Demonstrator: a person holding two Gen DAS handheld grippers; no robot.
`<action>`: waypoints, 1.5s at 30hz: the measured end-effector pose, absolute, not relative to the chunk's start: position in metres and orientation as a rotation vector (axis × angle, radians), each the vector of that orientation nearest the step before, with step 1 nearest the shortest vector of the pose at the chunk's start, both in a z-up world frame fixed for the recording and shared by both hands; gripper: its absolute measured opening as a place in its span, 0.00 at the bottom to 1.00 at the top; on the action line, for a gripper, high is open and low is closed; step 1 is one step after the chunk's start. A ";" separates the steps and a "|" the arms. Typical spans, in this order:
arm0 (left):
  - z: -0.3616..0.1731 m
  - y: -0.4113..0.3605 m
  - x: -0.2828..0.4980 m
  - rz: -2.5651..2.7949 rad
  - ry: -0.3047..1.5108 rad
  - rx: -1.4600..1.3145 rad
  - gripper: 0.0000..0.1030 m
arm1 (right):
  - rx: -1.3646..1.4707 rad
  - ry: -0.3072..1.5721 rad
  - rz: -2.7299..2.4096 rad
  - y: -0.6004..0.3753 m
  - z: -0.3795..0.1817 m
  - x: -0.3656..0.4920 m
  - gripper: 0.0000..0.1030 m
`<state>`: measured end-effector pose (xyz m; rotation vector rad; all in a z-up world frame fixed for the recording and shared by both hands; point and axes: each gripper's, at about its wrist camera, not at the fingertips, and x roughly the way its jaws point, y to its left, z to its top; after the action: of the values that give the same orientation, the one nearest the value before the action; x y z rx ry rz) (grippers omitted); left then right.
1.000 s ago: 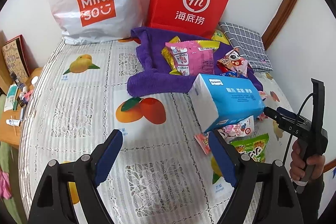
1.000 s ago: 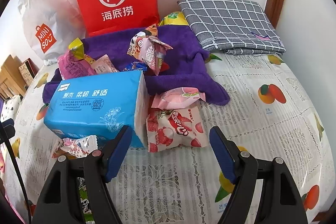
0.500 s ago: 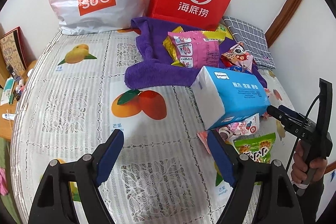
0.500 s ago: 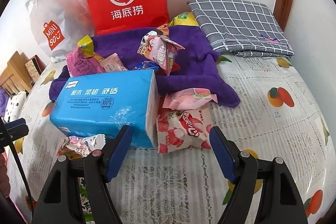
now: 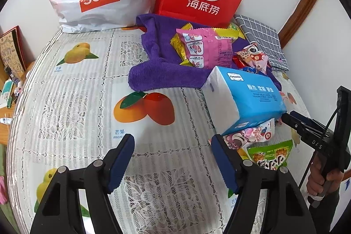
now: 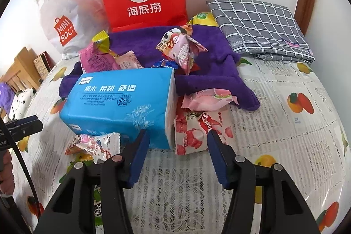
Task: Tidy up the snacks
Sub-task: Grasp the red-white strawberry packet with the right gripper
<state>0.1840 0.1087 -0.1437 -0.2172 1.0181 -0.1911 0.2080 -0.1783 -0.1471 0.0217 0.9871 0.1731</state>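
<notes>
On the desk (image 6: pixel 274 124), both grippers' fingers stood open: right gripper (image 6: pixel 177 142) facing the tissue pack (image 6: pixel 118 102), left gripper (image 5: pixel 173 152) idle. A grab could snag the lychee packet (image 6: pixel 195 133) wedged beside it.

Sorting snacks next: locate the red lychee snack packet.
Right wrist view: red lychee snack packet lies centre, right of the blue tissue pack, under a pink packet.
</notes>
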 end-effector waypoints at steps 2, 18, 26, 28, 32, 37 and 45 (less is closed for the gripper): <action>-0.144 0.109 0.184 -0.191 1.018 -0.217 0.68 | 0.029 0.990 0.173 -0.181 -0.148 0.207 0.53; -0.136 0.110 0.180 -0.176 1.021 -0.257 0.68 | 0.064 0.961 0.140 -0.213 -0.138 0.200 0.53; -0.137 0.105 0.186 -0.178 1.034 -0.276 0.69 | 0.119 0.982 0.199 -0.224 -0.145 0.211 0.59; -0.138 0.103 0.188 -0.178 1.039 -0.276 0.69 | 0.085 0.982 0.194 -0.220 -0.149 0.215 0.61; -0.140 0.101 0.189 -0.169 1.050 -0.262 0.69 | 0.060 1.006 0.155 -0.219 -0.163 0.228 0.61; -0.141 0.106 0.189 -0.163 1.036 -0.268 0.69 | 0.127 1.066 0.188 -0.225 -0.183 0.242 0.63; -0.153 0.108 0.191 -0.165 0.981 -0.248 0.69 | 0.006 1.007 0.157 -0.209 -0.191 0.238 0.72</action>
<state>0.1908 0.1077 -0.1531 -0.2477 0.9812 -0.1654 0.2376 -0.2093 -0.1909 0.0061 1.0071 0.1570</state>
